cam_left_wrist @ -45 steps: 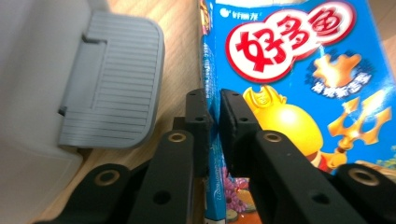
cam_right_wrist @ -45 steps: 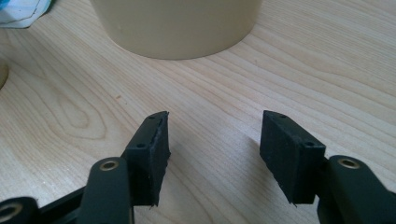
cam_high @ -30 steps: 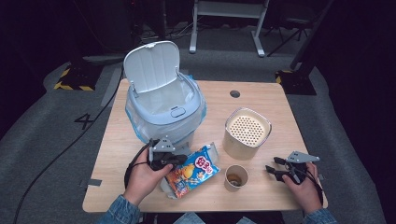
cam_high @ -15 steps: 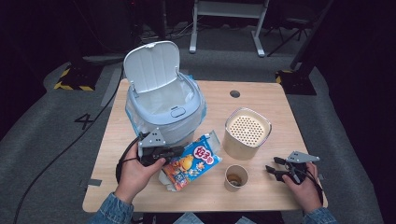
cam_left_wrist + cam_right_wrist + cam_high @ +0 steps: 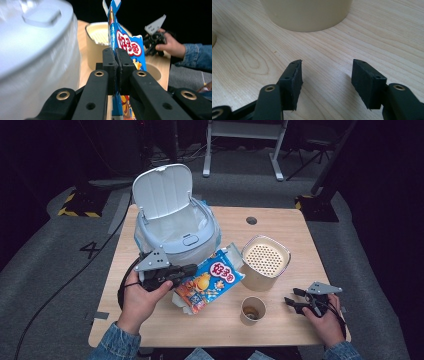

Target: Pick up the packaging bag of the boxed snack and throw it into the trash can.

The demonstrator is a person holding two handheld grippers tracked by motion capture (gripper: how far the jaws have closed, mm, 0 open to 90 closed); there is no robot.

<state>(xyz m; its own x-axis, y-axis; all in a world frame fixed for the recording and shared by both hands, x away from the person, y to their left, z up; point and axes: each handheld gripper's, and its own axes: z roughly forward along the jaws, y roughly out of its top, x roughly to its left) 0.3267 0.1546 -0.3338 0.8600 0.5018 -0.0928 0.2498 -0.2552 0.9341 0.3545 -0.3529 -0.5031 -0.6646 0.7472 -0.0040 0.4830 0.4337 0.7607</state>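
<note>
**High view**
- Bench [image 5: 280, 225]: light wood, one round hole near the far edge.
- Bin [image 5: 172, 230]: pale blue-grey and lined with clear film. It stands at the far left of the bench with its lid [image 5: 162, 190] tipped up and back.
- Bag [image 5: 212, 280]: a blue and orange snack bag, tilted, just in front of the bin. Its left end is in the left claw [image 5: 192, 269] and its right end reaches toward the canister [image 5: 265, 260].
- Left claw: clamped on the bag, held by the left hand [image 5: 140, 295] beside the bin's front wall.
- Canister: cream with a perforated top, right of the bag.
- Cup [image 5: 252, 309]: paper, open, with something brown at the bottom. It stands near the front edge, between the bag and the right claw [image 5: 289, 301].
- Right claw: low over the bench at front right, in the right hand [image 5: 325, 317], pointing toward the cup.

**Left gripper view**
- Left claw [image 5: 115, 53]: pads together on the bag [image 5: 130, 46], which stands on edge and rises above them.
- Bin [image 5: 32, 50]: close on the left.
- Canister [image 5: 96, 37]: behind the bag.
- Cup [image 5: 152, 71]: rim to the right.
- Right hand [image 5: 172, 47]: farther off, with a denim sleeve.

**Right gripper view**
- Right claw [image 5: 325, 72]: jaws apart, with bare bench [image 5: 249, 50] between them and nothing gripped.
- Canister [image 5: 307, 15]: its base is ahead, well apart from the pads.
</note>
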